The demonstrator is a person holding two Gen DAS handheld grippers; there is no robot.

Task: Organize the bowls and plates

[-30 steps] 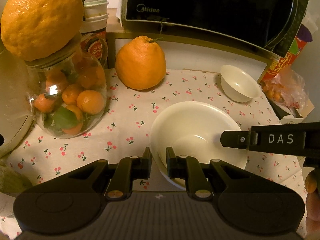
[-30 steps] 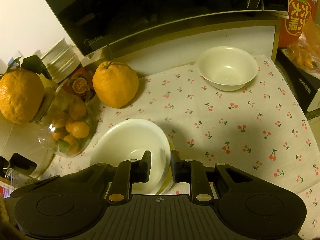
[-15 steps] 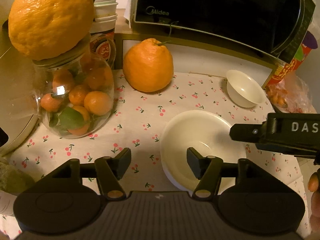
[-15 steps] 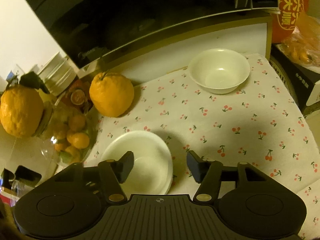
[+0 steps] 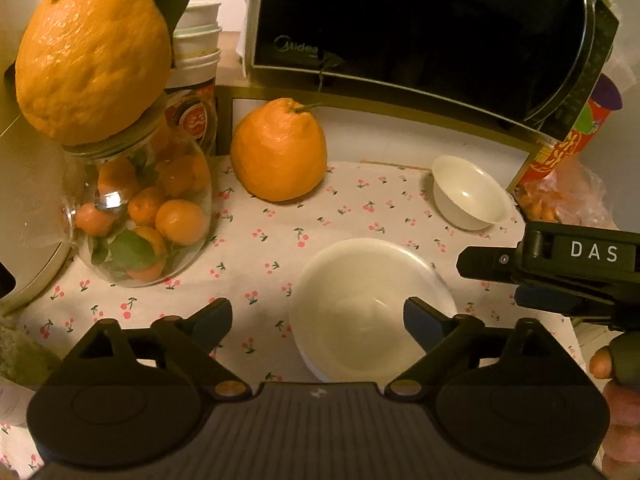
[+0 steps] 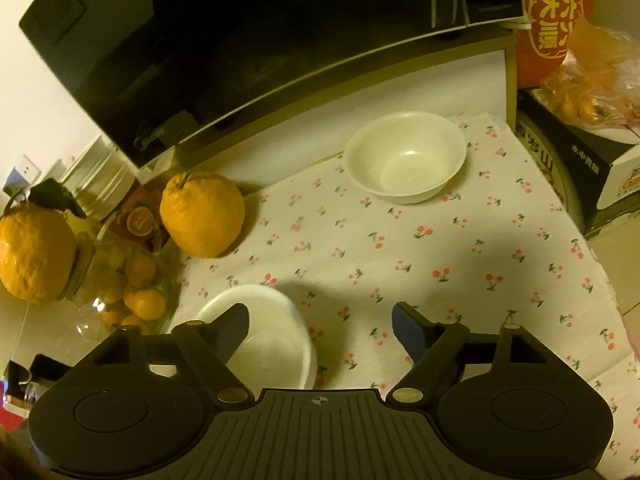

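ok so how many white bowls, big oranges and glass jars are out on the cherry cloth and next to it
white bowls: 2, the near bowl and the far bowl
big oranges: 2, one on the cloth and one on top of the jar
glass jars: 1, the jar of small oranges
total: 5

— Where is room showing on the cloth (image 6: pixel 460 264)?

— A broad bare stretch is lying between the near bowl (image 5: pixel 372 308) and the far bowl (image 6: pixel 404 156), running out to the cloth's right edge.

— What is blocking the left side?

— The jar (image 5: pixel 140 208) is standing at the left edge, and the big orange (image 5: pixel 280 152) is sitting near the back edge.

— And the back?

— The microwave (image 5: pixel 420 28) is overhanging it; boxes (image 6: pixel 576 168) are crowding the right edge.
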